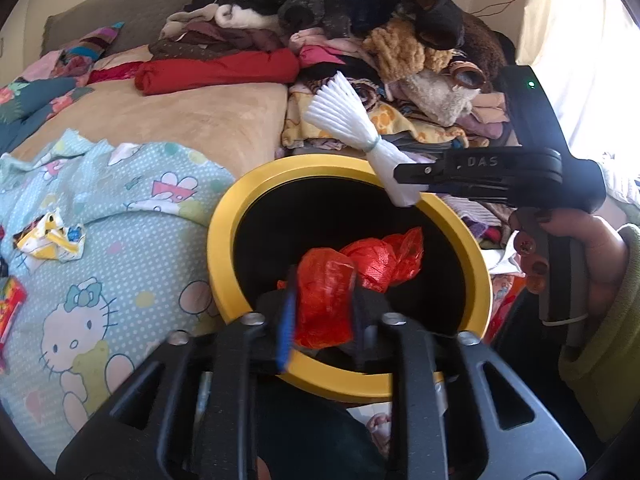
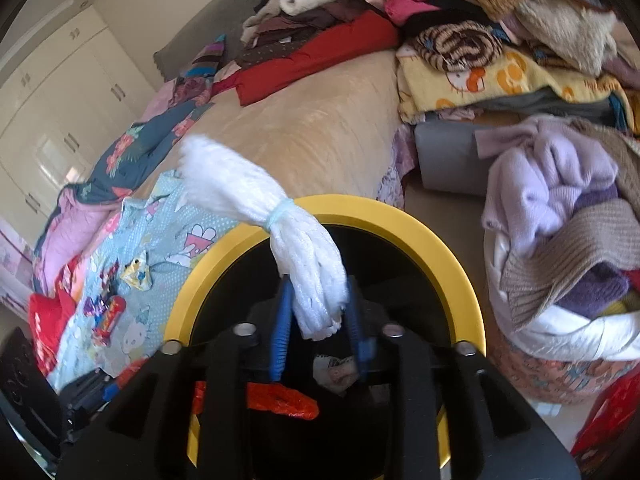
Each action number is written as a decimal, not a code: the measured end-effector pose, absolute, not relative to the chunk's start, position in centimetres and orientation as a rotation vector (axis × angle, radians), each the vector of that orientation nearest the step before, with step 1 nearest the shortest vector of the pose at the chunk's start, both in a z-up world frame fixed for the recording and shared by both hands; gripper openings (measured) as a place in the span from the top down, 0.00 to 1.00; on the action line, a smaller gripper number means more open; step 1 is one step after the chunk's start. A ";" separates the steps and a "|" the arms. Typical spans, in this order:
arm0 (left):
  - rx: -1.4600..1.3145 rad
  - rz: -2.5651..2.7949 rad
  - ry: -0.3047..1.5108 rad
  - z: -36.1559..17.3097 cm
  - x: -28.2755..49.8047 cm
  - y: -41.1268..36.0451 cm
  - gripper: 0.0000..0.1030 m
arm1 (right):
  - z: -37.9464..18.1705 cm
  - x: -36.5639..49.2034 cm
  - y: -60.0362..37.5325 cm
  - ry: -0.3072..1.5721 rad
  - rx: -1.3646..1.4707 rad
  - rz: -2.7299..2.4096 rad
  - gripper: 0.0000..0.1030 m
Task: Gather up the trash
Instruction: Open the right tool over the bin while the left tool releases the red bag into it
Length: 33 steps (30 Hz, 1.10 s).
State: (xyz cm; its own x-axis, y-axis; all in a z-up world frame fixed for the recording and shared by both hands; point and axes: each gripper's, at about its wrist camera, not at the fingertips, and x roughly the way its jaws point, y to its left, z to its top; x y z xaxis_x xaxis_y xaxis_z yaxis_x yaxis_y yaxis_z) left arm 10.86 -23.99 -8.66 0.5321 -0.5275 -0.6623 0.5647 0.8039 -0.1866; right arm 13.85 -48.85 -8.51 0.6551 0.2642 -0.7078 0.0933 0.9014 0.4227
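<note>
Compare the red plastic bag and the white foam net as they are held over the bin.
The red plastic bag is glossy and crumpled into a wad; the white foam net is matte, ribbed and tied with a band.
The bag is in the left gripper; the net is in the right gripper.
The bag hangs low in the bin's mouth; the net sticks out past the yellow bin rim.
Both are pinched over the bin.

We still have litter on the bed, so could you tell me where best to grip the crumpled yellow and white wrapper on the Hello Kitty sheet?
Take the crumpled yellow and white wrapper from above, jaws closing across its raised middle folds. It lies fairly flat on the soft Hello Kitty sheet, so a sideways approach would likely snag fabric. Both grippers are full now.
</note>
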 end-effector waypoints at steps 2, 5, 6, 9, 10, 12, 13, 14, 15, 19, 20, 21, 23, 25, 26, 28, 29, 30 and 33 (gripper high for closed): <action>0.031 -0.628 0.771 -8.6 11.0 -23.5 0.46 | -8.8 13.9 -49.3 0.859 0.490 0.095 0.57; -0.013 -0.600 0.752 -8.3 11.1 -22.3 0.15 | -8.8 14.0 -49.3 0.859 0.490 0.089 0.54; -0.021 -0.590 0.740 -8.1 11.1 -21.9 0.12 | -8.7 14.0 -49.1 0.854 0.485 0.092 0.49; -0.035 -0.565 0.712 -7.6 11.0 -21.0 0.11 | -8.4 14.0 -48.2 0.834 0.464 0.112 0.43; -0.036 -0.551 0.704 -7.4 11.0 -20.6 0.11 | -8.2 14.1 -47.9 0.828 0.455 0.116 0.41; -0.044 -0.536 0.695 -7.2 11.0 -20.0 0.11 | -7.9 14.1 -47.2 0.812 0.432 0.119 0.36; -0.048 -0.531 0.693 -7.1 11.0 -19.8 0.11 | -7.8 14.1 -46.8 0.804 0.419 0.124 0.35; -0.052 -0.525 0.692 -7.1 11.0 -19.5 0.11 | -7.7 14.1 -46.5 0.799 0.410 0.127 0.34; -0.054 -0.520 0.690 -7.0 11.0 -19.3 0.11 | -7.6 14.1 -46.3 0.796 0.405 0.127 0.32; -0.068 -0.497 0.674 -6.7 10.8 -18.1 0.11 | -7.4 14.2 -45.3 0.785 0.387 0.130 0.29; -0.073 -0.492 0.670 -6.6 10.8 -17.8 0.11 | -7.4 14.2 -45.1 0.783 0.384 0.129 0.28; -0.076 -0.488 0.666 -6.5 10.8 -17.5 0.11 | -7.4 14.2 -44.9 0.779 0.381 0.131 0.28; -0.085 -0.478 0.654 -6.2 10.9 -16.9 0.11 | -7.2 14.2 -44.3 0.767 0.375 0.138 0.27; -0.093 -0.466 0.644 -5.9 11.0 -16.4 0.11 | -6.9 14.1 -43.6 0.751 0.359 0.148 0.27; -0.097 -0.462 0.639 -5.7 11.0 -16.2 0.11 | -6.7 14.1 -43.2 0.743 0.351 0.152 0.26; -0.102 -0.452 0.626 -5.5 11.0 -15.7 0.11 | -6.4 14.0 -42.5 0.726 0.337 0.165 0.25; -0.104 -0.449 0.623 -5.4 11.0 -15.5 0.11 | -6.2 14.1 -42.2 0.720 0.331 0.170 0.25; -0.108 -0.443 0.618 -5.2 11.1 -15.3 0.11 | -6.1 14.0 -41.9 0.713 0.325 0.175 0.24; -0.123 -0.429 0.607 -5.0 11.2 -14.4 0.11 | -5.7 13.9 -41.0 0.692 0.305 0.197 0.24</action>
State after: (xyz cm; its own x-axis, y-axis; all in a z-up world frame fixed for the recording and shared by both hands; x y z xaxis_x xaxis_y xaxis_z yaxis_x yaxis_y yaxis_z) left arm 11.23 -14.43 -4.95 0.7366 -0.4253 -0.5259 0.3542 0.9049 -0.2358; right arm 13.93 -40.96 -5.68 0.7542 0.2777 -0.5950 -0.0775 0.9375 0.3393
